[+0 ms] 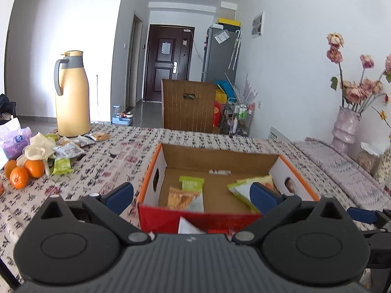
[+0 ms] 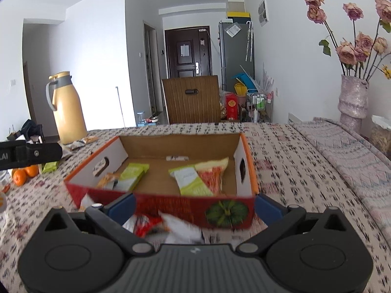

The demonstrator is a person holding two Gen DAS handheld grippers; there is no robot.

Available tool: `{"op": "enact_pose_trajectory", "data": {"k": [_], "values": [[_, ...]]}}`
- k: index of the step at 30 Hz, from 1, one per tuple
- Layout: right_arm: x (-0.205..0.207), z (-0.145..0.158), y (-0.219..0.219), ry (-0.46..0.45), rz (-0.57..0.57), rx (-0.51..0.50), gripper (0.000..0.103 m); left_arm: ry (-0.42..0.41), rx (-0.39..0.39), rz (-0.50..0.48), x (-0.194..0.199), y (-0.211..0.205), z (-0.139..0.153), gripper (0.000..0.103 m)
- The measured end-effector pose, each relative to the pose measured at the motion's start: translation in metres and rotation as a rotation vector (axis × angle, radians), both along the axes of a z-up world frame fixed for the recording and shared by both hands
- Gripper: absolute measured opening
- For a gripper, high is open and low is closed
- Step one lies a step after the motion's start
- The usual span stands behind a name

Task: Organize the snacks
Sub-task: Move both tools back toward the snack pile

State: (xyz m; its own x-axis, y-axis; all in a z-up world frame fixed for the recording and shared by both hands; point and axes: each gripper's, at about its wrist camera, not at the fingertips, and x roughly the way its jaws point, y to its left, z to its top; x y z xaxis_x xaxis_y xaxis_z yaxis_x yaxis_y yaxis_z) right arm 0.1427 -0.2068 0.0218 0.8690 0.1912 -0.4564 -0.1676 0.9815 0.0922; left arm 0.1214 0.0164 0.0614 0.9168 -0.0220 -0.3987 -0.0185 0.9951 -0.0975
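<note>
An open cardboard box (image 1: 150, 183) with red and orange sides sits on the patterned tablecloth. Inside lie a green packet (image 1: 191, 183), an orange packet (image 1: 184, 199) and a green-white packet (image 1: 240, 189). My left gripper (image 1: 191, 199) is open and wide, just short of the box's near wall, with nothing between its fingers. My right gripper (image 2: 194, 208) is open too, in front of the box (image 2: 227, 211). A red-white snack packet (image 2: 166, 227) lies on the table between its fingers, untouched. More loose snack packets (image 1: 68, 149) lie at the far left by the thermos.
A tall yellow thermos (image 1: 70, 95) stands at the back left, with oranges (image 1: 22, 173), a crumpled glove and a tissue pack (image 1: 14, 141) near it. A vase of dried roses (image 2: 353, 97) stands at the right. A wooden chair back (image 1: 188, 105) rises behind the table.
</note>
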Motion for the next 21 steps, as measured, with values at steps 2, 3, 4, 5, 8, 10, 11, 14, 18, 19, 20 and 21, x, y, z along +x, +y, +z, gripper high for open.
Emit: {"op": "enact_pose_trajectory", "data": {"k": [2, 3, 4, 5, 8, 10, 11, 14, 18, 19, 20, 21], "values": [[-0.010, -0.004, -0.001, 0.009, 0.000, -0.006, 0.103, 0.013, 0.002, -0.006, -0.008, 0.000, -0.006, 0.103], [-0.015, -0.006, -0.002, 0.013, 0.002, -0.012, 0.103, 0.019, 0.003, -0.011, -0.013, 0.001, -0.009, 0.103], [-0.021, -0.009, -0.003, 0.019, 0.004, -0.021, 0.103, 0.027, 0.007, -0.016, -0.016, 0.001, -0.013, 0.103], [-0.026, -0.012, -0.004, 0.024, 0.006, -0.028, 0.103, 0.035, 0.015, -0.020, -0.020, 0.001, -0.018, 0.103], [-0.041, -0.020, -0.007, 0.046, 0.005, -0.049, 0.103, 0.068, 0.029, -0.023, -0.029, 0.005, -0.032, 0.103], [-0.049, -0.025, -0.010, 0.061, 0.004, -0.053, 0.103, 0.089, 0.026, -0.021, -0.035, 0.010, -0.041, 0.103], [-0.054, -0.027, -0.011, 0.068, 0.005, -0.054, 0.103, 0.099, 0.024, -0.020, -0.039, 0.011, -0.044, 0.103], [-0.065, -0.037, -0.013, 0.095, 0.007, -0.062, 0.103, 0.120, 0.019, -0.019, -0.049, 0.015, -0.054, 0.103], [-0.075, -0.051, -0.016, 0.139, 0.002, -0.069, 0.103, 0.145, 0.004, -0.020, -0.064, 0.022, -0.064, 0.103], [-0.077, -0.054, -0.017, 0.152, -0.002, -0.067, 0.103, 0.150, 0.001, -0.020, -0.067, 0.023, -0.066, 0.103], [-0.079, -0.057, -0.018, 0.163, -0.003, -0.065, 0.103, 0.156, -0.002, -0.018, -0.069, 0.025, -0.068, 0.103], [-0.081, -0.060, -0.018, 0.170, -0.006, -0.063, 0.103, 0.161, -0.007, -0.017, -0.072, 0.026, -0.071, 0.103]]}}
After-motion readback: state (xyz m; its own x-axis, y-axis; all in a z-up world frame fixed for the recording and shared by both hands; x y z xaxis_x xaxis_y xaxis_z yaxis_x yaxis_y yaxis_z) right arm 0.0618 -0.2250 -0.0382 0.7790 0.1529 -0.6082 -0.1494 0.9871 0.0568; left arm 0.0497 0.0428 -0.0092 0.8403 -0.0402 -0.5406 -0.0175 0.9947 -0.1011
